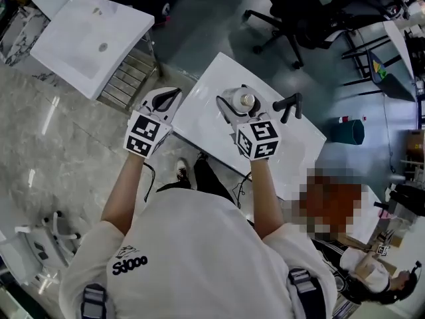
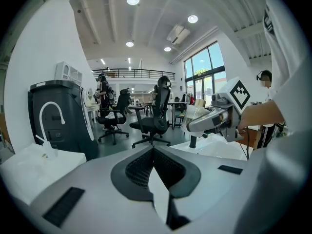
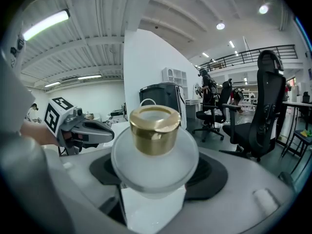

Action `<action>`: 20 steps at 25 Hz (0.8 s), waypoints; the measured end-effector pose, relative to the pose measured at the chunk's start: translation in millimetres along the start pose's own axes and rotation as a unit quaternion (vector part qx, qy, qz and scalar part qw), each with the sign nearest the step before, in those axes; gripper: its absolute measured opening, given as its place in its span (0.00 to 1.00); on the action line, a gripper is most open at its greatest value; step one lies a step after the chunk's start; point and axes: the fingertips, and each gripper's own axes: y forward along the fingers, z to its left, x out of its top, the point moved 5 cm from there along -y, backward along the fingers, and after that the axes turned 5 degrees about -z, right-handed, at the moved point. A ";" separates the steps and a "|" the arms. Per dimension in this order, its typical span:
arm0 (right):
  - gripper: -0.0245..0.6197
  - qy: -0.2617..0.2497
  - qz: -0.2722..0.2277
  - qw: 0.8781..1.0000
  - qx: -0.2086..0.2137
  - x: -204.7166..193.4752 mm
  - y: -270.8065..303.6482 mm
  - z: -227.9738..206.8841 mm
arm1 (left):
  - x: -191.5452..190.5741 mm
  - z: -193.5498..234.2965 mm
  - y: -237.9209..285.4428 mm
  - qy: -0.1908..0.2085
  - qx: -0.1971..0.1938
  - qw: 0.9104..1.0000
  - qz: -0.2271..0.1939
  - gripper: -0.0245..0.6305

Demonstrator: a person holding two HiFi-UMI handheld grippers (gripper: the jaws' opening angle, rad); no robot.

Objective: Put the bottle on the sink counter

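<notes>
Grey floor (image 1: 199,18) fills most of the head view around a person in a white shirt (image 1: 192,258), who holds both arms forward. White and glossy, the sink tabletop (image 1: 206,108) lies at the middle of that view, turned corner-on, and a second white sink (image 1: 86,38) stands well apart from it at 10 o'clock. At 1 o'clock a black office chair (image 1: 292,12) stands on the floor, and a small dark green bin (image 1: 348,131) sits at 3 o'clock. The left gripper (image 1: 169,97) hovers at the tabletop's 9 o'clock edge; in the left gripper view its 2 fingers (image 2: 139,167) are pressed together with nothing between them. The right gripper (image 1: 240,106) hangs over the middle of the tabletop, its 2 fingers (image 1: 224,105) clamped round the bottle (image 3: 155,160), 1 on each side of its body. A black faucet (image 1: 289,105) rises from the tabletop at 3 o'clock of the bottle, near it but apart. The bottle is a round frosted-white vessel held upright, so the head view looks down on its top. Seen from the left gripper view, it appears to hang clear of the tabletop surface, above and just beside the faucet's post. A shiny gold cap (image 3: 155,128) closes its neck.
</notes>
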 end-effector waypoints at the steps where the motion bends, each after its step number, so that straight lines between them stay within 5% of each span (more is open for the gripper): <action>1: 0.58 0.001 0.003 1.000 0.004 -3.5 5.4 -2.1 | -2.7 1.7 1.5 -0.004 0.004 1.000 0.003 0.05; 20: 0.58 -0.009 0.048 0.997 0.058 -55.6 80.9 -49.9 | -43.8 15.5 36.7 -0.050 0.063 0.995 0.060 0.05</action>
